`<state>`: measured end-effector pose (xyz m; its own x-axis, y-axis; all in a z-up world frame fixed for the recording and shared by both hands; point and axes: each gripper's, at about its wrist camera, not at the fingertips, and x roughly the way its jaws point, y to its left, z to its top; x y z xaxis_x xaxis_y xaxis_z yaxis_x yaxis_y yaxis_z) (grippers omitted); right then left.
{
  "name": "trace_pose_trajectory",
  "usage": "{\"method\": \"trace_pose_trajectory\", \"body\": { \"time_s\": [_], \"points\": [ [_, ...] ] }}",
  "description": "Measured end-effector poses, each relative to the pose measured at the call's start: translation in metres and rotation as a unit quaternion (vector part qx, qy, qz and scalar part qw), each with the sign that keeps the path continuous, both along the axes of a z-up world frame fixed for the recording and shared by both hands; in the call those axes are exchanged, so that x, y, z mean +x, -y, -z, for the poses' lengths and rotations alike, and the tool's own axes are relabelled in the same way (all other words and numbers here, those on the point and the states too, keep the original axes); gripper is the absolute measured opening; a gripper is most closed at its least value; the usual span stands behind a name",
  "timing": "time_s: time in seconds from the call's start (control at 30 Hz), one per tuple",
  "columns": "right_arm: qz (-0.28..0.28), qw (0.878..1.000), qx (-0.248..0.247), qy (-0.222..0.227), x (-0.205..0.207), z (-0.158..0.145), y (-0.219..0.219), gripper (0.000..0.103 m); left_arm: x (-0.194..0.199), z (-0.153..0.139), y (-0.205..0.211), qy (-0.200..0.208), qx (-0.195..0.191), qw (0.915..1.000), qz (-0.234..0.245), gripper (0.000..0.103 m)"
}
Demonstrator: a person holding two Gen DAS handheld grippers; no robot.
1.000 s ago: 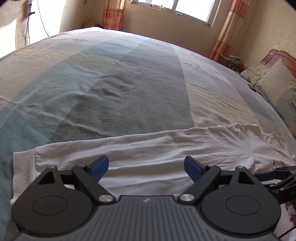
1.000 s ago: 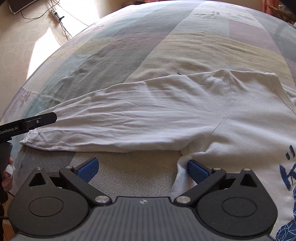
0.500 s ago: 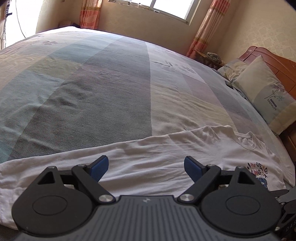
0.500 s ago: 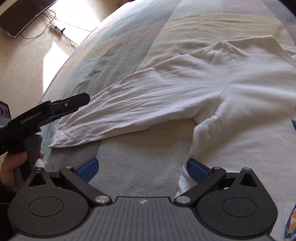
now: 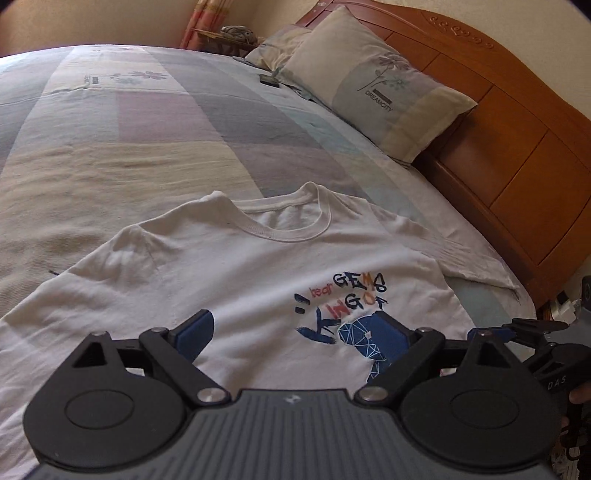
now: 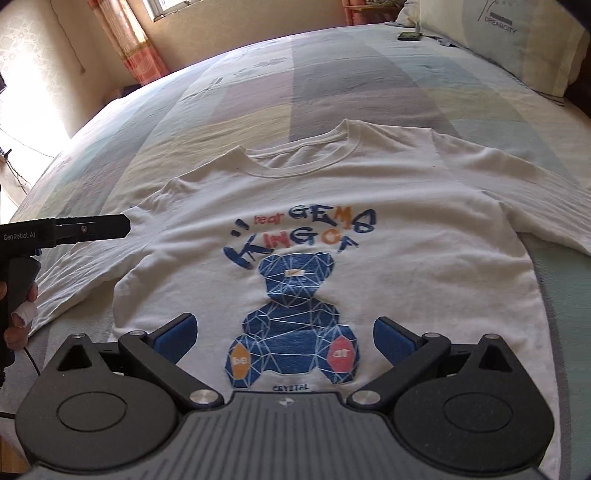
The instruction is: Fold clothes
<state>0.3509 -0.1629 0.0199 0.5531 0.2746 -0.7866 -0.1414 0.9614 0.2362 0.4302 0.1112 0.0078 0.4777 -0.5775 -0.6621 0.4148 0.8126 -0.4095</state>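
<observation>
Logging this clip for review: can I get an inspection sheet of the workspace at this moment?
Surface: bed with a patchwork-striped cover, wrinkled.
Job's things: white sweatshirt lying face up, unfolded, bear print showing, both sleeves spread sideways.
Clutter: small dark object near the pillow; cannot tell what.
Grippers: left gripper open, empty, over the chest; right gripper open, empty, over the print.
Cables: thin cord below the hand holding the left gripper.
Surroundings: wooden headboard, curtain, window.
</observation>
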Motion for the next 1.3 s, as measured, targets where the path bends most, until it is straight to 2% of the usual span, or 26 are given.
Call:
{"method": "trace_pose_trajectory", "body": {
  "time_s": [0.13, 0.23, 0.3, 0.37, 0.47, 0.57, 0.63, 0.73, 0.97, 1.17, 1.3],
  "points": [
    [0.020, 0.999, -0.023, 0.026, 0.005, -0.006, 0.042, 0.103, 0.009, -0.001, 0.020, -0.003, -0.021, 0.9997, 0.014, 0.092],
    [-0.002, 0.998, -0.026, 0.050, 0.026, -0.011, 0.057, 0.103, 0.024, 0.008, 0.022, -0.035, -0.053, 0.9977, -0.021, 0.092],
    [-0.027, 0.997, -0.043, 0.060, 0.052, -0.008, 0.056, 0.103, 0.033, 0.018, 0.024, -0.057, -0.054, 0.9956, -0.051, 0.092],
    [-0.049, 0.994, -0.071, 0.067, 0.081, -0.003, 0.052, 0.103, 0.039, 0.027, 0.030, -0.063, -0.019, 0.9945, -0.082, 0.092],
    [-0.060, 0.989, -0.124, 0.051, 0.127, 0.017, 0.039, 0.103, 0.042, 0.040, 0.037, -0.071, 0.022, 0.9908, -0.113, 0.092],
    [-0.097, 0.983, -0.154, 0.019, 0.154, 0.045, 0.025, 0.103, 0.045, 0.046, 0.044, -0.041, 0.057, 0.9894, -0.128, 0.092],
    [-0.107, 0.984, -0.142, 0.014, 0.169, 0.057, 0.023, 0.103, 0.056, 0.047, 0.049, -0.029, 0.076, 0.9876, -0.134, 0.092],
    [-0.103, 0.988, -0.113, 0.019, 0.194, 0.063, 0.023, 0.103, 0.083, 0.049, 0.056, -0.018, 0.092, 0.9852, -0.144, 0.099],
    [-0.099, 0.989, -0.104, 0.038, 0.251, 0.064, 0.004, 0.103, 0.145, 0.057, 0.070, 0.014, 0.149, 0.9776, -0.148, 0.102],
    [-0.089, 0.988, -0.112, 0.049, 0.276, 0.067, -0.005, 0.103, 0.157, 0.048, 0.061, -0.010, 0.130, 0.9815, -0.140, 0.101],
    [-0.113, 0.989, -0.087, 0.026, 0.279, 0.048, 0.010, 0.103, 0.138, 0.018, 0.047, -0.013, 0.132, 0.9810, -0.142, 0.101]
  ]
}}
